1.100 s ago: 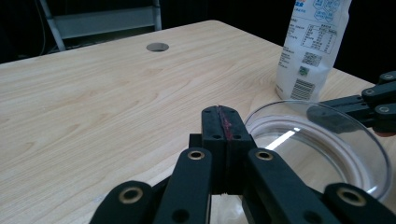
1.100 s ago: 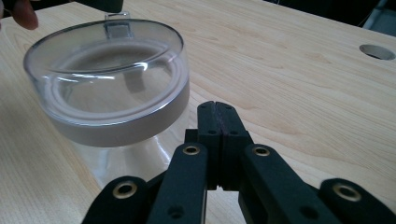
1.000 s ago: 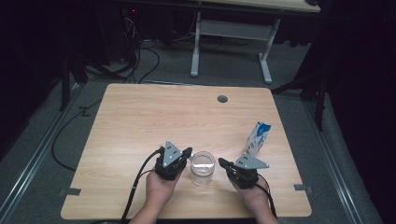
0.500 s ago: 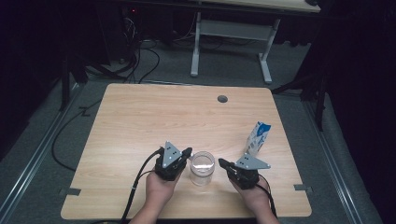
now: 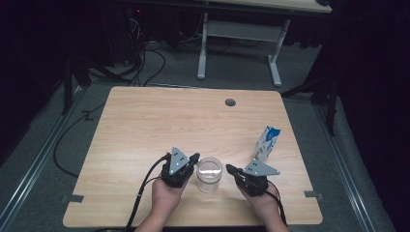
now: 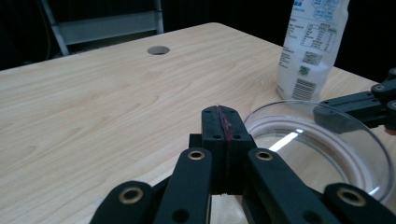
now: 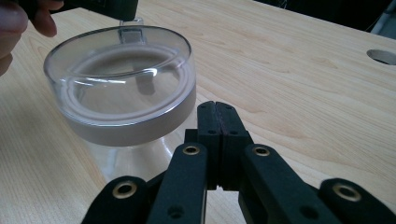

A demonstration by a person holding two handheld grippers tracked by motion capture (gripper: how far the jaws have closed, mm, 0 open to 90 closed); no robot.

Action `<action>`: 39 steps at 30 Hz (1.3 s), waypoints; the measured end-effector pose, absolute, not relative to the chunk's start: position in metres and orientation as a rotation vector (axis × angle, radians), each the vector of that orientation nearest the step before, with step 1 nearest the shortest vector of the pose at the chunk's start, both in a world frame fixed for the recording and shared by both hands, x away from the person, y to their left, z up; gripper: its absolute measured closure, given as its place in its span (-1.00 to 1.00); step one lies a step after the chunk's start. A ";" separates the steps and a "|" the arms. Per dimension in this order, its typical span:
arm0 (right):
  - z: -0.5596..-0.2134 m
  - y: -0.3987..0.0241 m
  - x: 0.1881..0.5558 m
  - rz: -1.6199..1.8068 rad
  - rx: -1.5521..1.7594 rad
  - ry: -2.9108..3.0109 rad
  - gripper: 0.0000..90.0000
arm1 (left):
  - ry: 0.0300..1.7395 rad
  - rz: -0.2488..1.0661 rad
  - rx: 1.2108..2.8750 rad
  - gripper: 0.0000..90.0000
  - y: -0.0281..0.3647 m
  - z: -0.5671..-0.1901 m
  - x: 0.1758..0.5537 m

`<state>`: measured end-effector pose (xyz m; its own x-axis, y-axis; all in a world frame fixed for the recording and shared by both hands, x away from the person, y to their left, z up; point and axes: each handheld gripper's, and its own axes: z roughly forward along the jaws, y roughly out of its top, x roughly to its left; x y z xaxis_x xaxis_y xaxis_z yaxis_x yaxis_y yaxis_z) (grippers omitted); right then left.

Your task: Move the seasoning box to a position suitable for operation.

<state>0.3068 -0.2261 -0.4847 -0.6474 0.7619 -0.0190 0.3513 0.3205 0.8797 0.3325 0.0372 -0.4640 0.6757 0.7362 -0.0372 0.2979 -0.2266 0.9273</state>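
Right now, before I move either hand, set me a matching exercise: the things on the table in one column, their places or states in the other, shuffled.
Things:
1. jar
2. carton
3. left hand-held gripper
4. cable hole

Places or states:
A. far side of the table, round and dark
B. jaws shut, beside the jar
C. upright near the right edge
D. clear, lidded, between both hand-held grippers

Pairs: 1-D, 2-C, 3-B, 4-A
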 end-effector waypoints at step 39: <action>-0.481 -0.225 0.304 1.284 0.959 2.155 1.00 | 0.835 0.489 1.799 1.00 0.040 -0.466 0.335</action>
<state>0.3038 -0.2251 -0.4809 -0.6558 0.7544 -0.0291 0.3333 0.3239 0.8854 0.3354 0.0398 -0.4660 0.6735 0.7370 -0.0571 0.3100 -0.2115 0.9269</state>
